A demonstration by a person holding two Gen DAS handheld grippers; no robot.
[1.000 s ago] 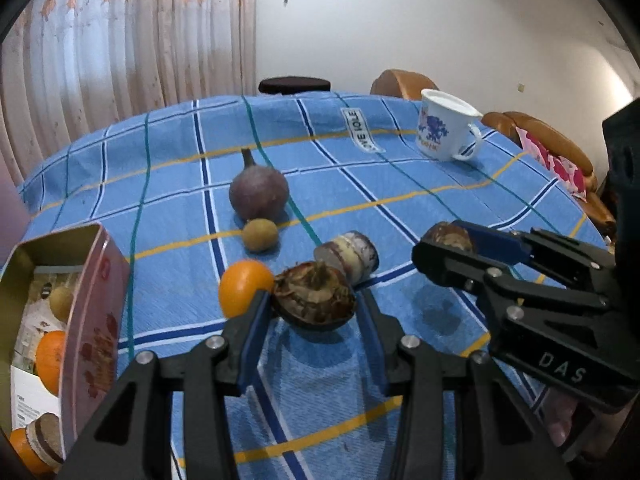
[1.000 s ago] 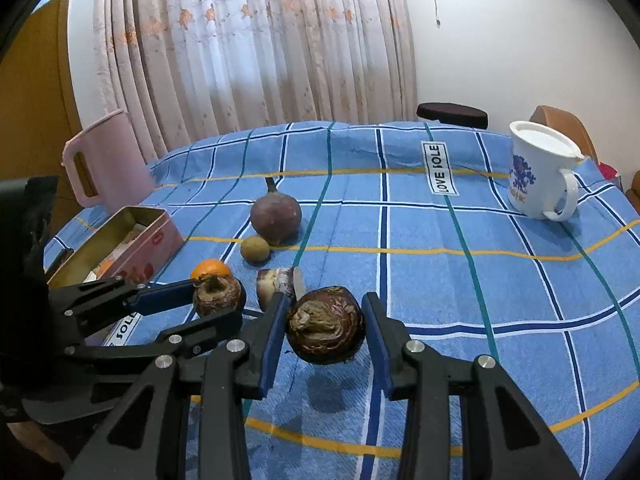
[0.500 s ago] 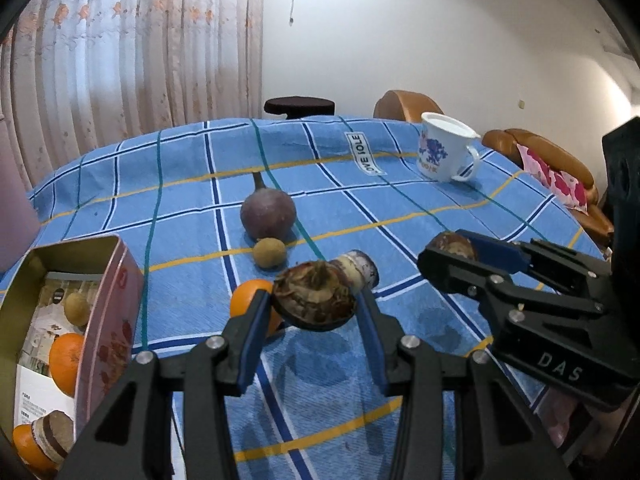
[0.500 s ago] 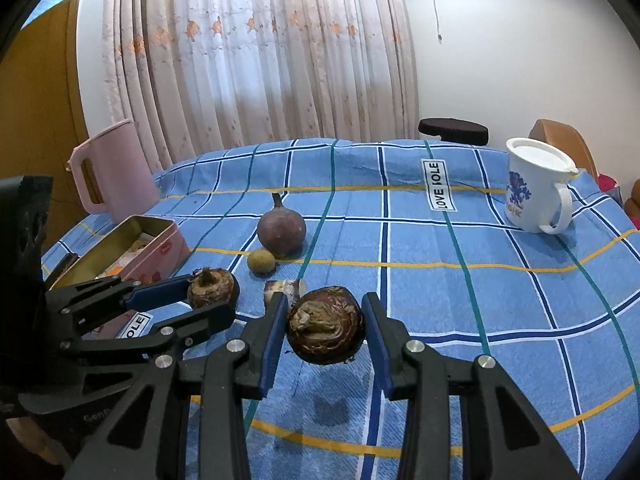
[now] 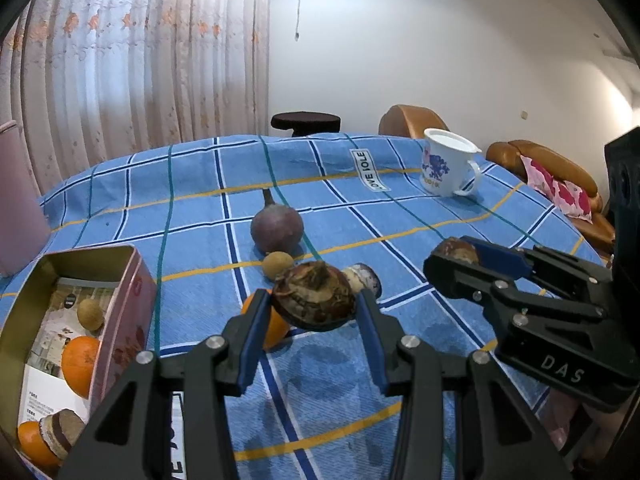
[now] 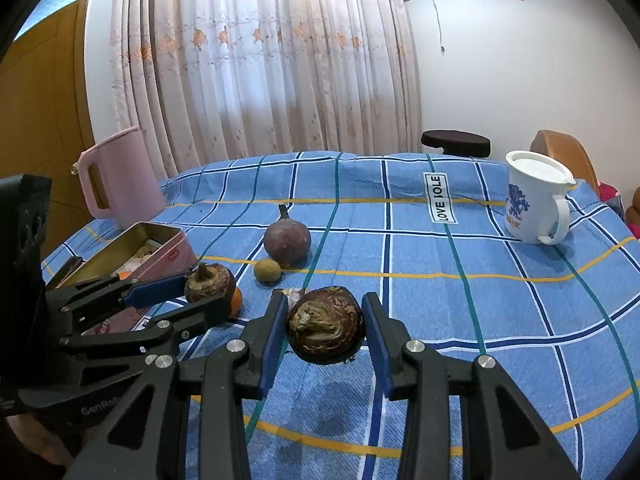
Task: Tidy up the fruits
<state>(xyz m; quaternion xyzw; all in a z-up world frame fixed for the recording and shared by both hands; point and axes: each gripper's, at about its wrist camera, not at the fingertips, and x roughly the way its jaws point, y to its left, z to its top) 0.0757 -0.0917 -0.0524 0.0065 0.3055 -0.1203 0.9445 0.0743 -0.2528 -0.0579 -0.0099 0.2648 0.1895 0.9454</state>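
Note:
My left gripper [image 5: 314, 306] is shut on a brown water chestnut [image 5: 314, 300] and holds it above the blue checked cloth. My right gripper [image 6: 325, 330] is shut on a second water chestnut [image 6: 326, 330], also in the air; it shows at the right of the left wrist view [image 5: 458, 252]. On the cloth lie a purple passion fruit [image 5: 277, 228], a small tan longan [image 5: 277, 265], an orange [image 5: 274, 326] and a cut chestnut piece [image 5: 364, 278]. A pink tin [image 5: 128, 312] at the left holds oranges and a longan.
A white mug [image 6: 534, 198] stands at the far right of the table. A pink jug [image 6: 118, 178] stands at the far left behind the tin [image 6: 160, 250]. Chairs and a dark stool [image 5: 306, 122] stand beyond the table's far edge.
Both grippers have risen from the cloth, each with its water chestnut. The fruits on the table have not moved.

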